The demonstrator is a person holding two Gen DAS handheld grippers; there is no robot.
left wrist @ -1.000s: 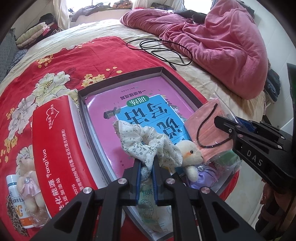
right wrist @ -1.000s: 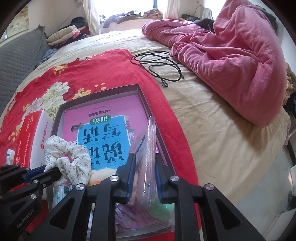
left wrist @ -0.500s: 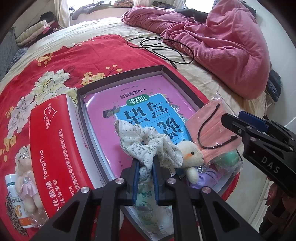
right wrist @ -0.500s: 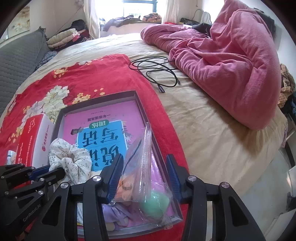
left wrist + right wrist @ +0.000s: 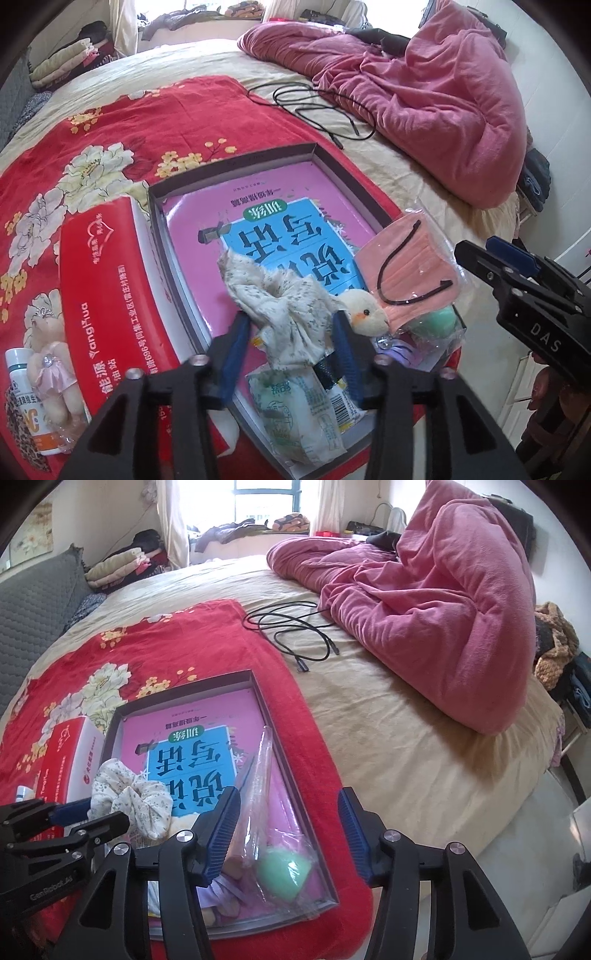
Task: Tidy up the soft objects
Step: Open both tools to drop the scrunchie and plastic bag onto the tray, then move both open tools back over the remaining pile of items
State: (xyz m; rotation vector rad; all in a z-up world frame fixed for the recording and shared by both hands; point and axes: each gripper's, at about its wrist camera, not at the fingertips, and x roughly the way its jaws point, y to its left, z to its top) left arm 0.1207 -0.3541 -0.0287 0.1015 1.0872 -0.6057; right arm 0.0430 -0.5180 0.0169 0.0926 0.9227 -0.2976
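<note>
Two grippers stand spread wide over the near end of the shallow grey cardboard tray [image 5: 159,221] and neither has hold of anything, so what we weigh is which soft thing lies nearest which tool. Farthest left, outside the tray and beyond the red tissue box [image 5: 107,295], a small beige teddy bear in a pink dress [image 5: 51,369] lies on the red floral blanket [image 5: 110,129] beside a white medicine bottle [image 5: 22,402]. Our left gripper [image 5: 291,328] is the nearer by far; the bear lies to its near left, long axis running near to far. Between that gripper's blue pads sits the white floral fabric scrunchie [image 5: 284,295], loose in the tray. Right of it we see a cream plush duck [image 5: 364,310], then the clear plastic bag holding a pink face mask [image 5: 406,266], which stands on edge between the fingers of our right gripper [image 5: 288,816], unclamped.
</note>
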